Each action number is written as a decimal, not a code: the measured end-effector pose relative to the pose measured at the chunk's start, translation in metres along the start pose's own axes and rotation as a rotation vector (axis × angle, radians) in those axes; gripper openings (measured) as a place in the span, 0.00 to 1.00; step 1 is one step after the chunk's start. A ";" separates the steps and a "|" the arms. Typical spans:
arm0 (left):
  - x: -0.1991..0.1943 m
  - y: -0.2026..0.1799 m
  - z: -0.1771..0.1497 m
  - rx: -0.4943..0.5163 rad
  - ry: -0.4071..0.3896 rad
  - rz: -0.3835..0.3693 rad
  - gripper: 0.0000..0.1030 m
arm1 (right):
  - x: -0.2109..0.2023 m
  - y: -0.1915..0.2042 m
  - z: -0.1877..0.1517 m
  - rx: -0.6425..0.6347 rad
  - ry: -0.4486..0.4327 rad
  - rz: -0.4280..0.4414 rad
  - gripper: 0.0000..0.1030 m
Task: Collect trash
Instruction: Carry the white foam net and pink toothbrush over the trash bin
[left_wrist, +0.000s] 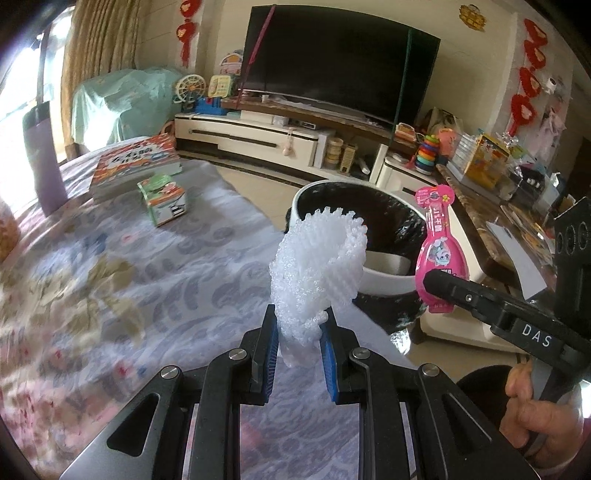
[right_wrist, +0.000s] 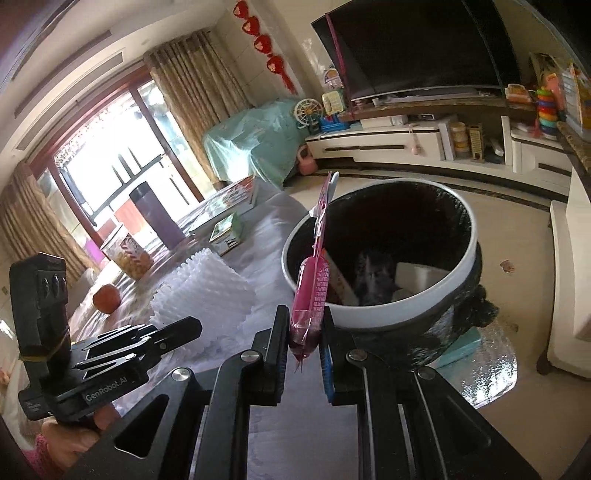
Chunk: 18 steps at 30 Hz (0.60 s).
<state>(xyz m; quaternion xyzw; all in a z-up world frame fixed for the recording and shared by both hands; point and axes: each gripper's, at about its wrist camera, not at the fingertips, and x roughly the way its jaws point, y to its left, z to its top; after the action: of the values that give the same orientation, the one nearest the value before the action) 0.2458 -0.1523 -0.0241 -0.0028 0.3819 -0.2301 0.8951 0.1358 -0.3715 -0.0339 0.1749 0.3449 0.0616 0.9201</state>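
Note:
My left gripper (left_wrist: 298, 325) is shut on a white foam net sleeve (left_wrist: 317, 266), held above the patterned tablecloth (left_wrist: 147, 280) just left of the white trash bin (left_wrist: 384, 284) with a black liner. My right gripper (right_wrist: 303, 326) is shut on a pink toy blister pack (right_wrist: 312, 284), held upright at the bin's (right_wrist: 458, 269) near left rim. The right gripper (left_wrist: 430, 278) and its pink pack (left_wrist: 436, 240) show in the left wrist view. The left gripper (right_wrist: 192, 326) and the foam sleeve (right_wrist: 207, 291) show in the right wrist view. Some white scraps lie inside the bin.
On the table: a children's book (left_wrist: 136, 162), a small green carton (left_wrist: 162, 199), a purple tumbler (left_wrist: 44, 158), a snack box (right_wrist: 133, 254), a red fruit (right_wrist: 107, 298). Beyond are a TV (left_wrist: 340, 59), a low cabinet (left_wrist: 258, 140), and a cluttered side counter (left_wrist: 498, 192).

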 end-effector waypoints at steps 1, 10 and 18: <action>0.001 -0.002 0.002 0.003 0.000 -0.002 0.19 | 0.000 -0.001 0.001 0.000 0.000 -0.002 0.15; 0.013 -0.015 0.019 0.034 -0.006 -0.009 0.19 | 0.001 -0.011 0.014 0.007 -0.013 -0.016 0.15; 0.025 -0.025 0.036 0.051 -0.017 -0.020 0.19 | 0.003 -0.023 0.025 0.006 -0.018 -0.037 0.15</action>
<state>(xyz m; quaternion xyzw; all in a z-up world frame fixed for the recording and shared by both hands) 0.2757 -0.1915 -0.0111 0.0142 0.3684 -0.2485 0.8957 0.1543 -0.3990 -0.0269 0.1720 0.3399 0.0420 0.9236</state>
